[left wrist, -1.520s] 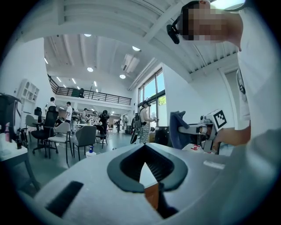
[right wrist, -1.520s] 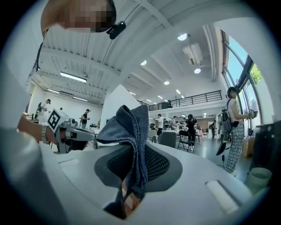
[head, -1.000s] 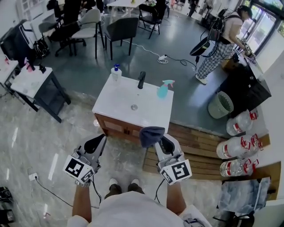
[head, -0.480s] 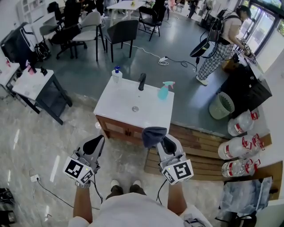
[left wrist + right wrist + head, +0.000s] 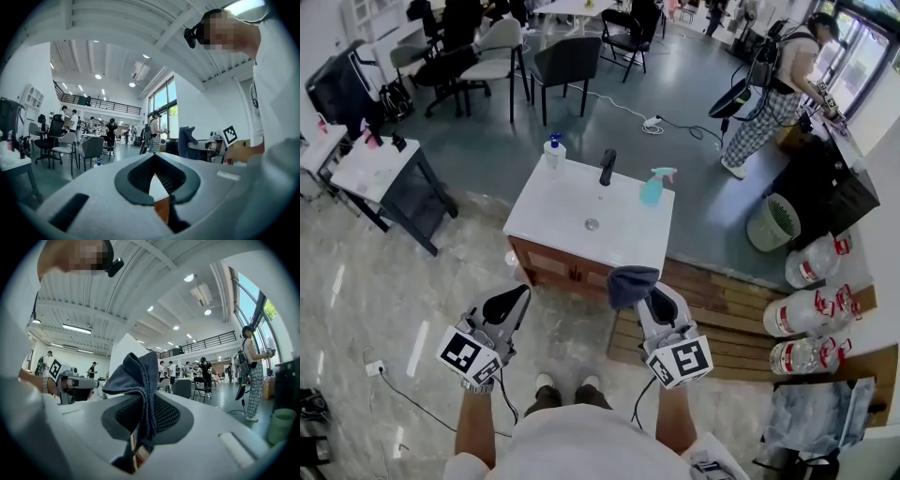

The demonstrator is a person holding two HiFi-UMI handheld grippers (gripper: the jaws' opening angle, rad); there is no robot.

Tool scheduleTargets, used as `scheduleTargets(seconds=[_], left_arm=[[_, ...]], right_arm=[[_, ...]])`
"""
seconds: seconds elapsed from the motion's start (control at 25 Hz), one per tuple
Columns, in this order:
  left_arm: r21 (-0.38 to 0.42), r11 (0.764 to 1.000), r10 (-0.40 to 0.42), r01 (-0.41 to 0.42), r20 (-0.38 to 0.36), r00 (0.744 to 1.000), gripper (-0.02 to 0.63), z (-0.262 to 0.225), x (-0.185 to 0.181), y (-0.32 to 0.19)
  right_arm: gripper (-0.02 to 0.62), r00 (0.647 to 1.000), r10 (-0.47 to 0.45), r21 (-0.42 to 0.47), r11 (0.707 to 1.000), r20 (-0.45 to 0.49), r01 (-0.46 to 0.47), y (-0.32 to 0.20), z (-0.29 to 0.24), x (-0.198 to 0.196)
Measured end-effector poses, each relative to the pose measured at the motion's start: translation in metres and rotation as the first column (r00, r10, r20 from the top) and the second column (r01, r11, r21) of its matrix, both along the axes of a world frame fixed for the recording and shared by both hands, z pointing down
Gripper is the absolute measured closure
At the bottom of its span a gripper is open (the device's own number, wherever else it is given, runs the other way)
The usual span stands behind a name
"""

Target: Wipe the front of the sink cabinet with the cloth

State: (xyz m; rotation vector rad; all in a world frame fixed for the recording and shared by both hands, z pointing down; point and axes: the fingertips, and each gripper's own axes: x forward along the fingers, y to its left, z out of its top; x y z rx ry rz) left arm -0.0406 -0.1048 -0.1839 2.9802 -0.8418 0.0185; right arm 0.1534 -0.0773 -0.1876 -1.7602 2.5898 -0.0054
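The sink cabinet has a white top (image 5: 572, 220) and a brown wooden front (image 5: 562, 266), and it stands on the floor just ahead of me. My right gripper (image 5: 639, 292) is held short of the cabinet's right front corner, shut on a dark blue-grey cloth (image 5: 630, 283) that bunches above its tips. In the right gripper view the cloth (image 5: 138, 373) hangs between the jaws of the right gripper (image 5: 143, 401). My left gripper (image 5: 521, 294) hovers over the floor before the cabinet's left front, its jaws together and bare; the left gripper view shows this gripper (image 5: 155, 156) shut on nothing.
On the white top stand a soap dispenser (image 5: 554, 151), a black faucet (image 5: 607, 166) and a teal spray bottle (image 5: 652, 187). A wooden pallet (image 5: 727, 309) lies right of the cabinet, with water jugs (image 5: 813, 262) and a bin (image 5: 773, 223) beyond. A small table (image 5: 375, 167) stands left. A person (image 5: 769, 80) works at the back right.
The head view has shifted slightly, so the cabinet and both grippers sit a little further right. The grippers keep their pose and the cloth stays gripped.
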Motion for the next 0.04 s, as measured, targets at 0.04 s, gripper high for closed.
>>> scheduleTargets(seconds=[0.04], left_arm=[[-0.002,1.000,0.003,-0.003,0.000,1.000,0.603,0.0012,0.0000,0.0005]], right_arm=[[0.534,1.000,-0.001,-0.001,1.000,-0.003,0.001,0.0004,0.0010,-0.0012]])
